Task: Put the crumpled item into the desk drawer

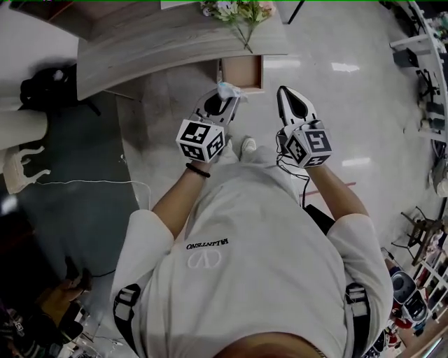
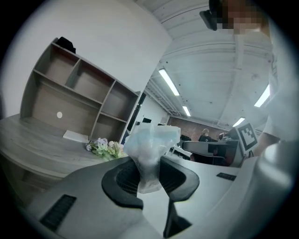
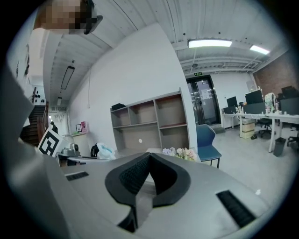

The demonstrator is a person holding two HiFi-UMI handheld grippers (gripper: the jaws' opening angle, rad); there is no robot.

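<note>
Left tool (image 1: 222,102) holds crumpled item (image 1: 229,89); flowers (image 1: 238,11) near drawer (image 1: 242,73).

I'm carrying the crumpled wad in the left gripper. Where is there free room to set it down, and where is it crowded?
The open drawer, pulled out from the desk, shows a bare bottom just ahead of the crumpled wad. In the head view the desk left of the flowers is bare too. The flowers crowd the corner above the drawer.

Bright, even light from ceiling strips (image 3: 210,43), glare patches on the glossy floor (image 1: 346,68), heavy fisheye with black corners in both gripper views, near foreground soft, head view fairly sharp.
</note>
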